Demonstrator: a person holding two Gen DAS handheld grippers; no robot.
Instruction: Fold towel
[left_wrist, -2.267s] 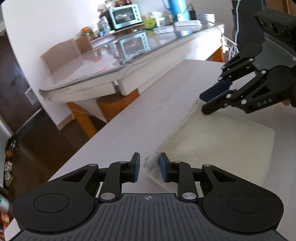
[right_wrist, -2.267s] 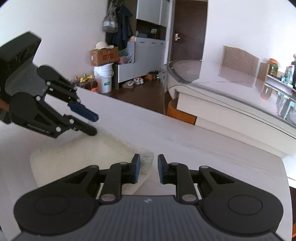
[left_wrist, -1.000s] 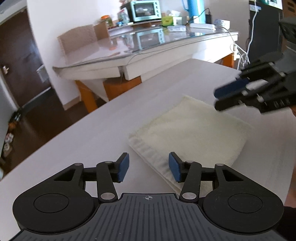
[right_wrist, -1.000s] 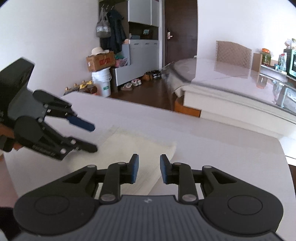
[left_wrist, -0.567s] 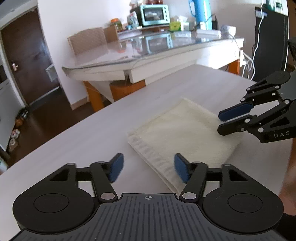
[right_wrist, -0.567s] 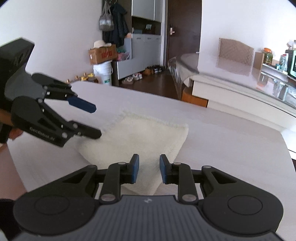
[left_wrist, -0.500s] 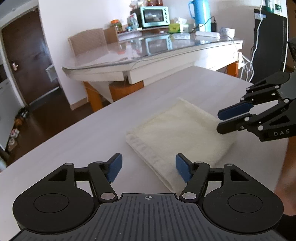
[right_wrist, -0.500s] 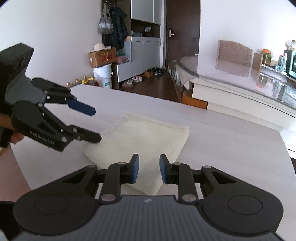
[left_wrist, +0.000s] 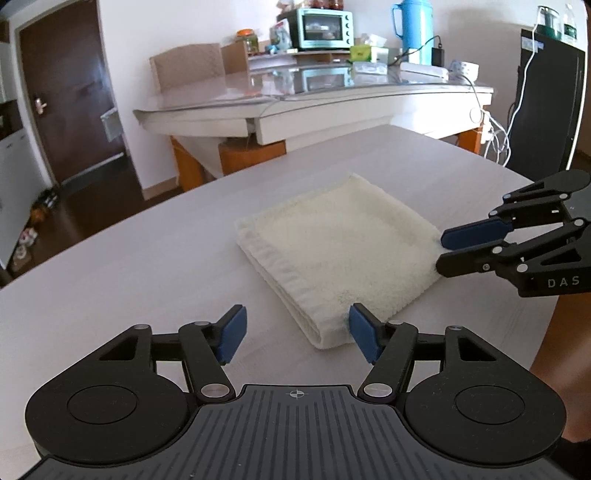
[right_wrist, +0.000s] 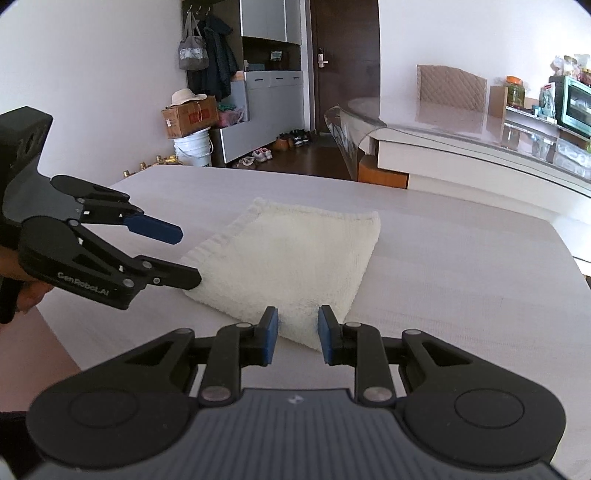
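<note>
A cream towel (left_wrist: 340, 243) lies folded into a thick square on the pale table (left_wrist: 110, 280); it also shows in the right wrist view (right_wrist: 295, 258). My left gripper (left_wrist: 295, 334) is wide open and empty, hovering just short of the towel's near corner. It shows in the right wrist view (right_wrist: 184, 258) at the towel's left corner. My right gripper (right_wrist: 294, 335) stands partly open and empty at the towel's near edge. In the left wrist view it (left_wrist: 445, 249) sits at the towel's right corner.
A glass-topped table (left_wrist: 314, 99) stands beyond the far edge, with a toaster oven (left_wrist: 319, 24), a blue kettle (left_wrist: 412, 26) and cables. A chair (right_wrist: 450, 88) stands behind it. The pale table's front edge (right_wrist: 59, 343) runs close on the left.
Both grippers have let go of the towel and drawn back from it. The left jaws have opened wide. The towel now lies flat and folded.
</note>
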